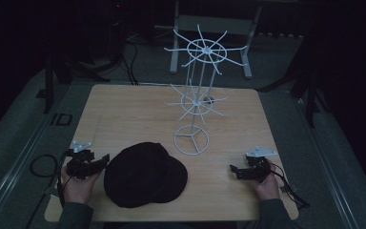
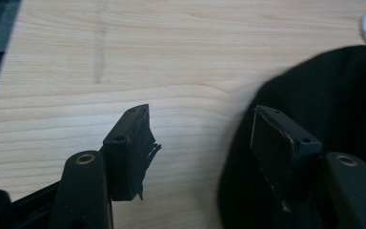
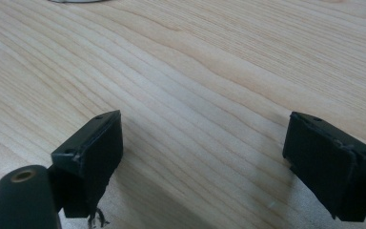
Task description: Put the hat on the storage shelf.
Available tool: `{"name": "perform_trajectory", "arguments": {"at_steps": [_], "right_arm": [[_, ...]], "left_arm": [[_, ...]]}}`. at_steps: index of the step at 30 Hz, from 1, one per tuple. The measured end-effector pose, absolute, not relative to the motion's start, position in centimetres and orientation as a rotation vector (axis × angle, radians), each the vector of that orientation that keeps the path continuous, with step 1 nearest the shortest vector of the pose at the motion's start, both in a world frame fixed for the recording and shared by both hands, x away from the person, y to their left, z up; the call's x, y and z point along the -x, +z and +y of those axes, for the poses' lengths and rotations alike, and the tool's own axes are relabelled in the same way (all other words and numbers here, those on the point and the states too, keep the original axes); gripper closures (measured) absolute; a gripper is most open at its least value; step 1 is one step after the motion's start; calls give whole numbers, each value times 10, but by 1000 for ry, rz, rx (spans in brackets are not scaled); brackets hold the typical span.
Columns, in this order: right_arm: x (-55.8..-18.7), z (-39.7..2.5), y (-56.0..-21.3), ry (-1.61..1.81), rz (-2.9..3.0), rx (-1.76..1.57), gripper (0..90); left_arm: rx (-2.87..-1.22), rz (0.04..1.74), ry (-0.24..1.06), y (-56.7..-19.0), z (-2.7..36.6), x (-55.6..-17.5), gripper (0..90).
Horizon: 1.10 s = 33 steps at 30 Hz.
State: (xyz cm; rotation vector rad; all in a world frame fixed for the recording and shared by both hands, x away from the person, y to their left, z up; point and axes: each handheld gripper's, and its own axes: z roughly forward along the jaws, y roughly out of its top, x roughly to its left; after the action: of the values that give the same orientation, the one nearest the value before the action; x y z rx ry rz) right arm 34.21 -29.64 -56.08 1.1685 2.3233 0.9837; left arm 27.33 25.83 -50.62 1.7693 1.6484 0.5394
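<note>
Black cap (image 1: 145, 175) lies flat on the tabletop (image 1: 133, 119) near its front edge, in front of the white wire rack (image 1: 198, 90) with its 2 tiers of prongs. Left gripper (image 1: 106, 158) sits just beside the cap's left rim, jaws spread, with the far jaw over the dark fabric in the left gripper view. Right gripper (image 1: 232, 170) rests well apart to the right, jaws also spread, holding nothing. The work looks to be at its start: the reach for the cap. Next, the left jaws would need to close on the rim for a firm pinch before any lift toward a prong.
</note>
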Motion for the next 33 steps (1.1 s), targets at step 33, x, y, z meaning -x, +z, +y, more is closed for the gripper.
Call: {"name": "perform_trajectory", "arguments": {"at_steps": [33], "right_arm": [[-342, -296, -561, 985, 2322, -1173, 136]], "left_arm": [[-1895, 1502, 396, -508, 229, -237, 247]]}}
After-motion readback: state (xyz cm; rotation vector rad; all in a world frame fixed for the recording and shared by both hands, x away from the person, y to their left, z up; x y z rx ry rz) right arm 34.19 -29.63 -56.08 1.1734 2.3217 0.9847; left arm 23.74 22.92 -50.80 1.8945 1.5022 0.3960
